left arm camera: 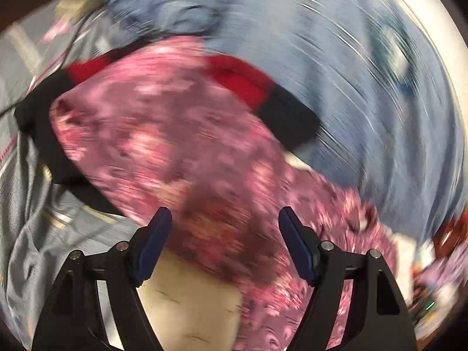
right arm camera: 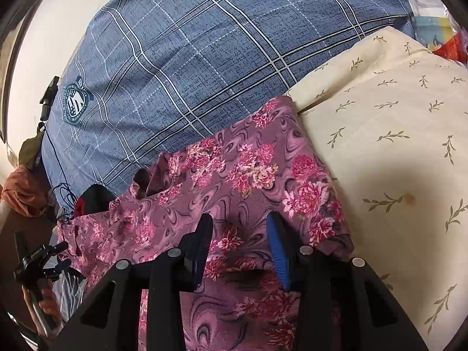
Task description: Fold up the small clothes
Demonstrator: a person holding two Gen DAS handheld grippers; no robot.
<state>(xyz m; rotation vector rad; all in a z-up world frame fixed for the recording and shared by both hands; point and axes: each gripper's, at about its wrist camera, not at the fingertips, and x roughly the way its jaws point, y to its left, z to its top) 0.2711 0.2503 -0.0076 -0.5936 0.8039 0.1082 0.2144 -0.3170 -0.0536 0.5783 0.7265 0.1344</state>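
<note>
My left tongs (left arm camera: pixel 224 219) stand wide, nothing between the pads, hovering over the floral cloth (left arm camera: pixel 163 134). That view is badly motion-blurred. The cloth runs from far left to near right under the tongs, lying over a black and red garment (left arm camera: pixel 242 82) that sticks out at its far side and left edge. Grey fabric (left arm camera: pixel 26 204) is at the left, the blue plaid quilt (left arm camera: pixel 365 73) at far right. A patch of cream sheet (left arm camera: pixel 190 307) shows near, between the fingers.

My right tongs (right arm camera: pixel 239 219) are partly open, narrower than the left. The floral cloth (right arm camera: pixel 242 175) lies beneath and between the fingers; the pads are not pressing it as far as I can see, so no grip. This view is sharp. The cloth lies on the bed, its right edge on the cream sheet (right arm camera: pixel 395 131) with the leaf sprigs, its far edge against the quilt (right arm camera: pixel 204 58). The quilt has a round crest badge (right arm camera: pixel 75 102) at the left. The black and red garment (right arm camera: pixel 90 196) peeks out at the cloth's left. Near left, a hand (right arm camera: pixel 44 301) holds a black gripper handle (right arm camera: pixel 35 260). An orange cloth (right arm camera: pixel 20 187) sits at the far left edge.
</note>
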